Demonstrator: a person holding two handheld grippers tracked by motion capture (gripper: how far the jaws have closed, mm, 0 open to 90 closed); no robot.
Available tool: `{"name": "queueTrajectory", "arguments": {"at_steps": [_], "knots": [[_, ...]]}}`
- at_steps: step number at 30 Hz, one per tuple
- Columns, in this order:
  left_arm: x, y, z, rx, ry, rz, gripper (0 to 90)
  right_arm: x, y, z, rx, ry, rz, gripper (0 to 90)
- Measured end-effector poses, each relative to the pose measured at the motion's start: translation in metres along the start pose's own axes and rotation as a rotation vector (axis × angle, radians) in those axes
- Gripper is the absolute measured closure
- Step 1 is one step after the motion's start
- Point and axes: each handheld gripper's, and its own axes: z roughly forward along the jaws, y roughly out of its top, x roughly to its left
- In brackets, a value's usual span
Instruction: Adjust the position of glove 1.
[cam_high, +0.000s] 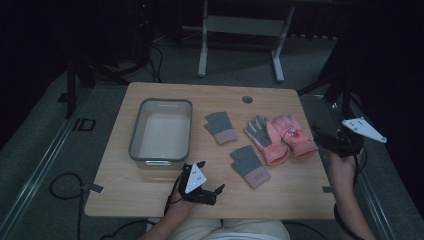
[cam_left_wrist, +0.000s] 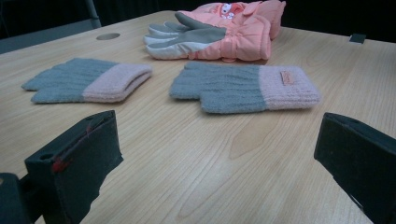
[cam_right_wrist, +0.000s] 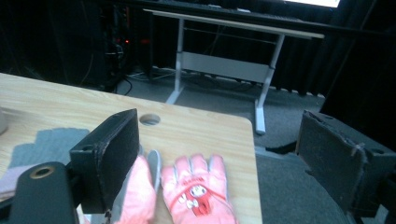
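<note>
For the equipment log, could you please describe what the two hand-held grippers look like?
The left hand-held gripper is black and carries a grey three-cornered plate with dark dots; a black cable trails from it. Its blocky black jaws show a red mark in the left gripper view. The right hand-held gripper is black with the same kind of plate.

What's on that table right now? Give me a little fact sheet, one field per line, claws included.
Surface: light wooden table
Container: clear plastic bin, nothing visible inside, on the table's left part
Knit pair: two grey knitted gloves with pink cuffs, far one, near one, lying flat and apart
Padded pair: two pink padded winter gloves, one palm-up with a grey palm, one with a cartoon patch, side by side
Left claw: open, near the table's front edge, aimed at the knit gloves
Right claw: open, above the padded gloves, holding nothing
</note>
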Motion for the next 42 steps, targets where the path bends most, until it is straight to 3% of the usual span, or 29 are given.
{"name": "queueTrajectory", "arguments": {"at_steps": [7, 11, 15, 18, 22, 34, 42], "knots": [[0.0, 0.0, 0.0, 0.0, -0.002, -0.001, 0.0, 0.02, 0.017, 0.01, -0.015, 0.06, -0.033, 12.9], [0.0, 0.0, 0.0, 0.001, -0.004, -0.002, 0.0, 0.032, 0.024, 0.018, -0.008, 0.146, -0.021, 14.1], [-0.001, 0.0, 0.0, 0.0, -0.006, 0.004, 0.0, 0.046, 0.027, 0.027, -0.02, 0.181, -0.042, 14.7], [-0.001, 0.0, 0.0, 0.001, -0.009, 0.003, 0.0, 0.053, 0.029, 0.036, 0.024, 0.248, -0.027, 17.2], [-0.001, 0.0, 0.0, -0.002, -0.011, 0.0, 0.0, 0.062, 0.028, 0.05, 0.104, 0.301, -0.002, 16.1], [-0.001, 0.0, 0.0, 0.0, -0.015, -0.001, 0.0, 0.091, 0.027, 0.071, 0.141, 0.377, -0.014, 11.1], [0.001, 0.0, 0.0, -0.003, -0.012, -0.013, 0.0, 0.118, 0.018, 0.091, 0.196, 0.441, -0.061, 13.5]]}}
